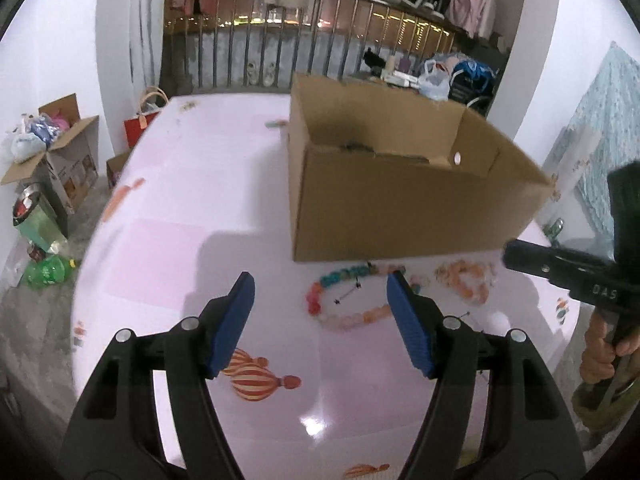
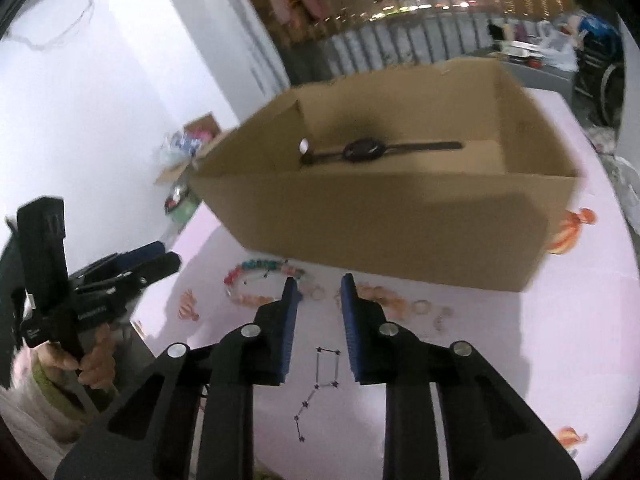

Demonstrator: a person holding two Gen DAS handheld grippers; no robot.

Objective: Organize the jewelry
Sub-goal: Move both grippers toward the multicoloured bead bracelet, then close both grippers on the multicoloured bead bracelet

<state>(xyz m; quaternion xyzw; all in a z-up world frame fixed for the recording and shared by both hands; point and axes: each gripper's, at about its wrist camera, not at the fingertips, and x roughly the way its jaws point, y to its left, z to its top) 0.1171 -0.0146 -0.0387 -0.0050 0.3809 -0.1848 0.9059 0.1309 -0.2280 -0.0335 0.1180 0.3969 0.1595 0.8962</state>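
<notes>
An open cardboard box (image 1: 400, 208) stands on the pink table (image 1: 180, 240); a black wristwatch (image 2: 362, 150) lies inside it. In front of the box lie a bracelet of teal, red and pink beads (image 1: 340, 274), an orange-pink beaded bracelet (image 1: 464, 280), a few small rings (image 2: 420, 306) and a thin dark chain (image 2: 320, 384). My left gripper (image 1: 320, 284) hovers wide open just short of the colourful bracelet, holding nothing. My right gripper (image 2: 318, 282) hangs over the chain with a narrow gap between its blue pads and nothing in it.
A person's hand (image 1: 600, 356) holds the other tool at the table's right edge. Boxes, bags and bottles (image 1: 44, 240) crowd the floor on the left. A metal railing (image 1: 320, 40) with hanging clothes runs behind the table.
</notes>
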